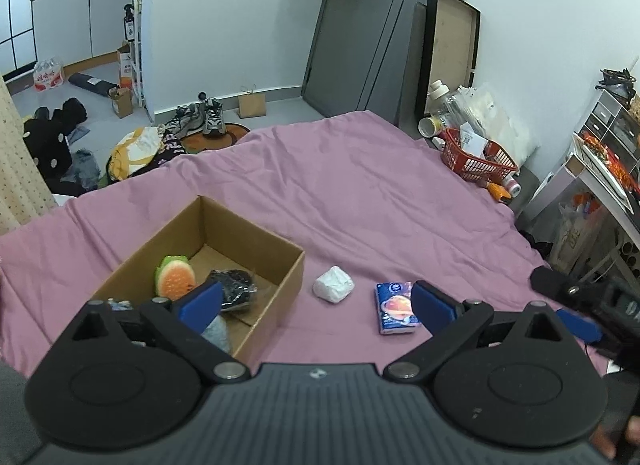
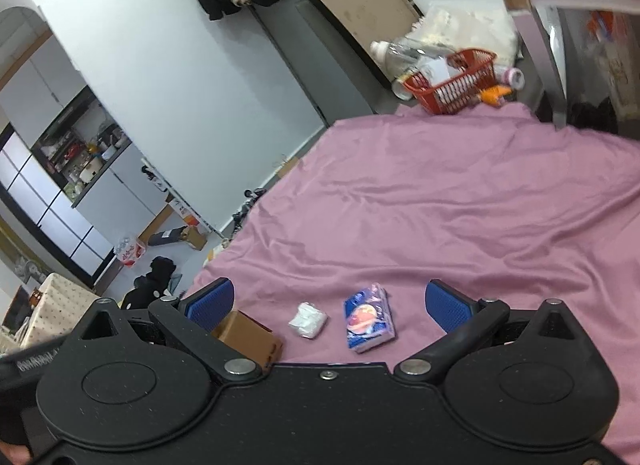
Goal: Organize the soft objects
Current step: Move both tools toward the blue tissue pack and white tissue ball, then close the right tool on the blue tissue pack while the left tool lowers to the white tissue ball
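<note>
An open cardboard box (image 1: 256, 241) sits on the pink sheet (image 1: 360, 185) and holds a watermelon-slice plush (image 1: 175, 278), a black bundle (image 1: 234, 289) and a grey soft item (image 1: 218, 334). Right of the box lie a white wad (image 1: 333, 285) and a blue tissue pack (image 1: 396, 307). My left gripper (image 1: 318, 303) hovers open above the box's right edge, empty. In the right wrist view the white wad (image 2: 307, 320) and the tissue pack (image 2: 369, 319) lie between the open fingers of my right gripper (image 2: 334, 305), with the box corner (image 2: 250, 335) at left.
A red basket (image 1: 476, 157) with bottles and bags stands at the sheet's far right corner. Shoes (image 1: 200, 119), clothes and small boxes litter the floor beyond the far left edge. A desk with drawers (image 1: 608, 153) stands at right. The right gripper's finger (image 1: 580, 323) shows at the right edge.
</note>
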`<state>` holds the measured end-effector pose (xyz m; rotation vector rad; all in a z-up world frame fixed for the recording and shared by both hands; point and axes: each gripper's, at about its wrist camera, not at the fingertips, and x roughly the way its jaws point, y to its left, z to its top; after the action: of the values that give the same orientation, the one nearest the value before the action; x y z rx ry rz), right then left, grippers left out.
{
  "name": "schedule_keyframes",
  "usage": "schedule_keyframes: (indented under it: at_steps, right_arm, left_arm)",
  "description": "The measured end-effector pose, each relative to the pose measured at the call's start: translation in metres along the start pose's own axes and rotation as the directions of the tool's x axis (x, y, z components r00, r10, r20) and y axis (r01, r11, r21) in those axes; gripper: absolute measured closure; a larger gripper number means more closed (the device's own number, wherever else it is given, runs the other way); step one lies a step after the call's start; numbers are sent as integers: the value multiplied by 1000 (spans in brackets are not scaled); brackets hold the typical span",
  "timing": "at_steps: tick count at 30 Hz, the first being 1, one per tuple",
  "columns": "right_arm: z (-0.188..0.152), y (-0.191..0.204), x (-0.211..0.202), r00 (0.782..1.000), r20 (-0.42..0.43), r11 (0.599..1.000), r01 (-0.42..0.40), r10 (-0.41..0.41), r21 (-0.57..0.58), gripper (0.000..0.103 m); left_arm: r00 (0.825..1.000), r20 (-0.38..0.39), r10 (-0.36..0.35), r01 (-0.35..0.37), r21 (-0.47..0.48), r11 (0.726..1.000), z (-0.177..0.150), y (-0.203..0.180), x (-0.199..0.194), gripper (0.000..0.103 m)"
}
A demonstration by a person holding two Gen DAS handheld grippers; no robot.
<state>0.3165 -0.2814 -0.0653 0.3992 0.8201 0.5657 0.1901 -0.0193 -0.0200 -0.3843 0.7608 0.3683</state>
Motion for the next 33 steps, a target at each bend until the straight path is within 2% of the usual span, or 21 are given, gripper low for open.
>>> schedule_keyframes:
  at_steps: [3,6,12,13,16,20,22,26,30,33]
  right_arm:
    - [-7,-9,9,1000,-22,1000,9,-8,17,0]
    - [-14,-20,16,999,-43,997,-15,18,72,0]
    - [-19,-38,26,1000,-20,992,-8,11,128,1]
    - [-21,-44,29,1000,-9,988,-14,16,156,5]
    - [-23,-61,45,998,-44,970,-31,43,239,16]
    - [-24,-72,58,997,-63,950,-32,54,309,18]
    - [-25,-77,65,995,-74,941,-36,64,336,23]
    - [-29,-87,86,988,-124,922,-42,96,385,29]
    - [-35,-95,106,973,-172,892,-64,156,447,32]
    - [-39,-99,119,965,-200,886,-57,166,460,33]
  left_arm:
    - [1000,8,-1,0,13,1000,1,-8,10,3]
    - [1000,16,-1,0,31,1000,-1,-19,20,3]
    - [1000,-25,-4,5,26,1000,-8,-29,48,12]
    - [1000,-24,-9,10,26,1000,-8,-29,51,13]
    - [1000,-8,-9,9,18,1000,-10,-33,59,14]
    - [998,-41,-43,43,10,999,-12,-42,79,25]
    - [997,-56,-49,50,20,999,-13,-48,90,29]
    - [994,-84,-68,71,44,996,-17,-61,111,33]
    - [992,-112,-50,53,26,998,-18,-63,136,40]
    - [989,-145,-25,30,34,999,-20,-62,156,44]
